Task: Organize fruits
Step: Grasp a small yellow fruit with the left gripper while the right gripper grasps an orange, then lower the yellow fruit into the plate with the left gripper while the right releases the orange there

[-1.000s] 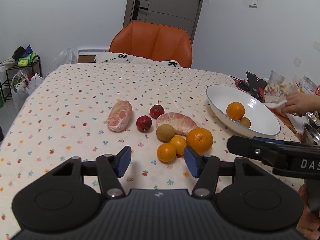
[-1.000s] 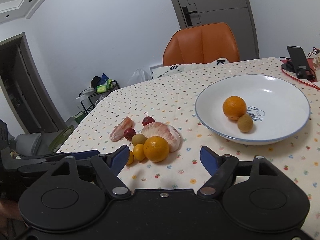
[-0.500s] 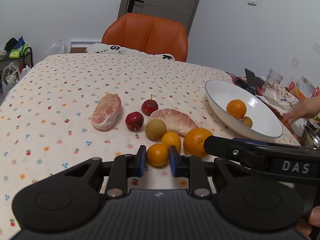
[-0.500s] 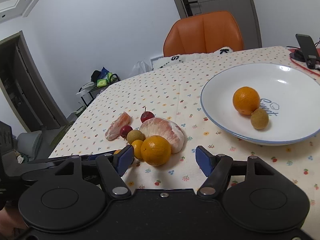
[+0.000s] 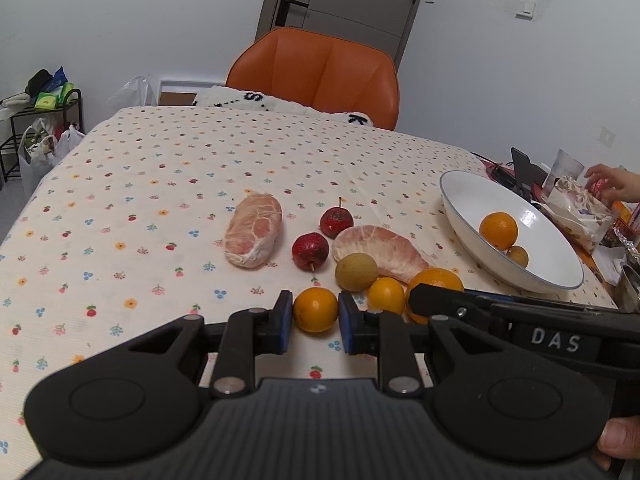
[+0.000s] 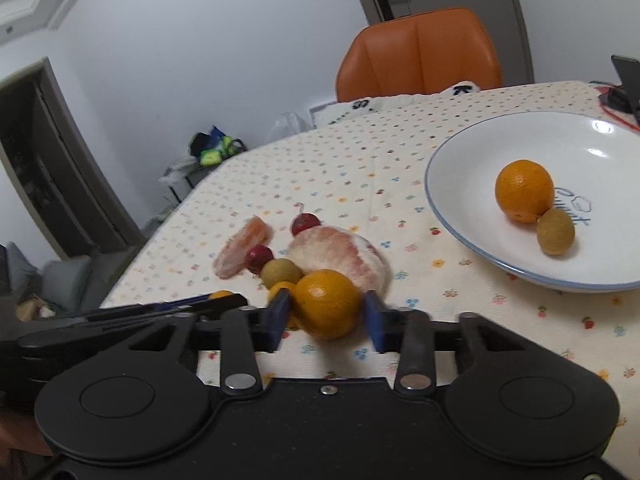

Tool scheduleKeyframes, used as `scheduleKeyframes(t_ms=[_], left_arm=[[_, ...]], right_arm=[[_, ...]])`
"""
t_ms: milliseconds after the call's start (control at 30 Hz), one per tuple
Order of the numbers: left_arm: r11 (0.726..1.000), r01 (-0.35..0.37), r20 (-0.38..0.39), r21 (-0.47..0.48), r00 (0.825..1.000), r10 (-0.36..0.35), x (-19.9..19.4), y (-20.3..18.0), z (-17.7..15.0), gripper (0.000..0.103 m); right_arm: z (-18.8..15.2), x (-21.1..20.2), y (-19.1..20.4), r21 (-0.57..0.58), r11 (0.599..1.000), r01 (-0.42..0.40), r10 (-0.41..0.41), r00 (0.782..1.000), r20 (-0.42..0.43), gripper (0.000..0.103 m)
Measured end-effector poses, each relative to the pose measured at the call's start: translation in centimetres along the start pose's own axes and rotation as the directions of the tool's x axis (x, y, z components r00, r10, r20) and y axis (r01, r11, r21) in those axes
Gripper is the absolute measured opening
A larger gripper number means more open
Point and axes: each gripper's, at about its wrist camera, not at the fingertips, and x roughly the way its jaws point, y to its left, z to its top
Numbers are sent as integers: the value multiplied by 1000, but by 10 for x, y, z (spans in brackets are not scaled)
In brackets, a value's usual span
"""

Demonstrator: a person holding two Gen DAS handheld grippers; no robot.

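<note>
**Two claws closing around citrus on the flowered bench**

The left claw [image 5: 315, 316] is sitting narrow, its blue pads [image 5: 285, 316] pressing both sides of a small orange [image 5: 315, 309] that is resting on the bench [image 5: 120, 208]. The right claw [image 6: 326, 316] is standing half-closed around a large orange [image 6: 327, 303]; its left pad is touching the fruit, but whether the right pad is touching too I cannot tell, as the view is blurred there.

Just beyond the left claw, a second small orange [image 5: 386, 295] is lying beside a round tan fruit [image 5: 356, 271]. Behind these, a peeled pomelo piece [image 5: 380, 250] is lying with its long axis running left to right, its narrow end pointing right. Two small red fruits [image 5: 311, 250] are sitting to its left, the farther one with its stem pointing up. A wrapped pomelo segment [image 5: 254, 234] is lying further left, apart from the rest, its long axis pointing away from the camera.

To the right, a white bowl [image 6: 460, 168] is holding an orange [image 6: 524, 190] and a tan fruit [image 6: 555, 231], touching each other. A person's hand [image 5: 610, 186] is reaching at a bag on the far right edge.

The bench is wearing a cream cloth dotted with small flowers. An orange chair [image 5: 320, 74] is standing at its far side before a grey door [image 5: 344, 0] and white walls, and a cluttered rack [image 5: 40, 120] is standing at the left.
</note>
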Motion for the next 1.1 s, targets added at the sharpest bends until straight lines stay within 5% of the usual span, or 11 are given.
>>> scheduleKeyframes(t_ms=[1100], left_arm=[[990,69,61,125,995,-77,-16,-81,19,23]], right_arm=[[8,-86,-52,87,994,68,-85,973,214,35]])
